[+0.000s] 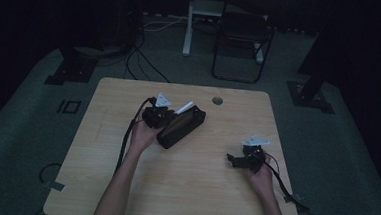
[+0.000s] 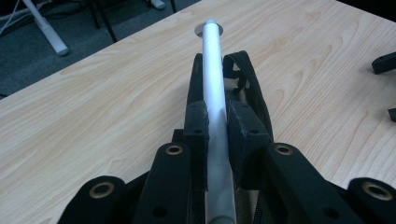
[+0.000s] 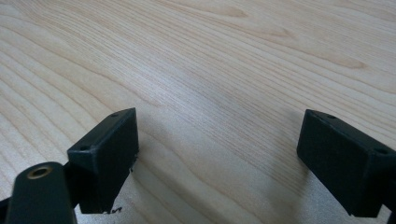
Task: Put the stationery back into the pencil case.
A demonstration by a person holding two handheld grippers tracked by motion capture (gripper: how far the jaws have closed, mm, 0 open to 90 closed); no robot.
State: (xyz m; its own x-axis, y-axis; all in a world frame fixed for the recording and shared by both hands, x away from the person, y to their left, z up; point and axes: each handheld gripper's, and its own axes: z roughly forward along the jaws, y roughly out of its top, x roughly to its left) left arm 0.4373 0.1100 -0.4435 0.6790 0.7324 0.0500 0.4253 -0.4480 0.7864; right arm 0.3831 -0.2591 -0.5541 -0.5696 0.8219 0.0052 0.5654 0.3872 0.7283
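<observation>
The left tool (image 2: 215, 126) is pinching a white tube (image 2: 212, 70) between its two black pads (image 2: 196, 126); the tube runs up the middle of the left gripper view, from the bottom edge past the pads to a blunt end near the top. Under the tube lies a black case (image 2: 250, 84) with its opening toward the tool, and the tube's far half hangs above it. In the high view the left tool (image 1: 167, 111) sits just left of centre, held in the person's left hand (image 1: 141, 134), with the tube (image 1: 184, 107) sticking out to the upper right over the case (image 1: 181, 128), which lies slantwise on the worktop (image 1: 183, 187). Whether the tube touches the case cannot be told.

The right tool (image 3: 217, 154) has its jaws spread wide, with bare wood grain between them and nothing held; both pads (image 3: 105, 158) rise from the bottom corners of the right gripper view, close above the worktop (image 3: 210, 60). In the high view this tool (image 1: 233, 159) lies at lower right, in the right hand (image 1: 261, 179), pointing left, well apart from the case.

A round hole (image 1: 217, 100) sits in the worktop near its far edge, upper right of the case. A dark chair (image 1: 243, 35) stands on the floor beyond.
</observation>
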